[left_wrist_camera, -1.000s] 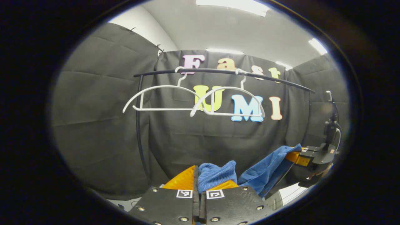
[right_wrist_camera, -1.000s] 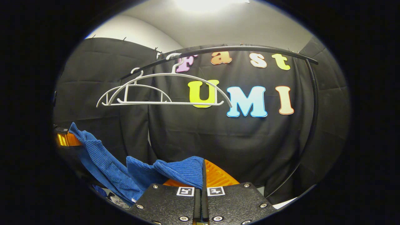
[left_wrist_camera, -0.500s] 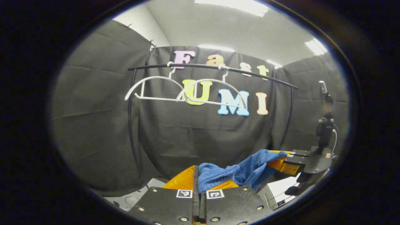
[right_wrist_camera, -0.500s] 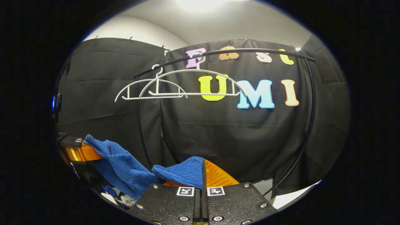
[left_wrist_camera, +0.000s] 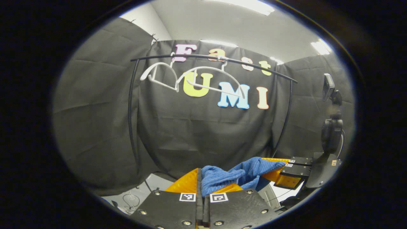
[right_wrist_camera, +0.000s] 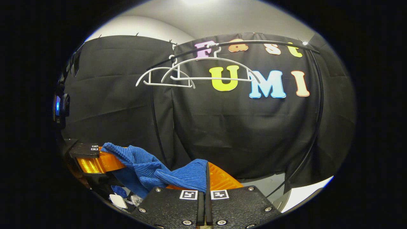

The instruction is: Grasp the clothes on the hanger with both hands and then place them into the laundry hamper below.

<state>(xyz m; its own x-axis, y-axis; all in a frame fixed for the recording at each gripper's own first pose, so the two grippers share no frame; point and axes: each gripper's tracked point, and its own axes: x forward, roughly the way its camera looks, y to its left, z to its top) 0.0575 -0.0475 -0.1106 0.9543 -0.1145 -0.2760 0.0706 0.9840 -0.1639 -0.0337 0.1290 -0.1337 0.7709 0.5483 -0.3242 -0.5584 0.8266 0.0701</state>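
Both hand-held grippers clench the blue garment: left hand-held gripper (left_wrist_camera: 203,184) and right hand-held gripper (right_wrist_camera: 206,178) hold the blue garment (right_wrist_camera: 149,167) between them, well below two bare white hangers (right_wrist_camera: 190,71) on the rail (left_wrist_camera: 203,57).

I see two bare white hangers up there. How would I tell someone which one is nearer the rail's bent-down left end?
Follow the black rail across the cloth wall to where it bends down at its left. Two white hangers overlap there; the left hanger hangs closest to that bend, partly behind the other hanger, and looks smaller.
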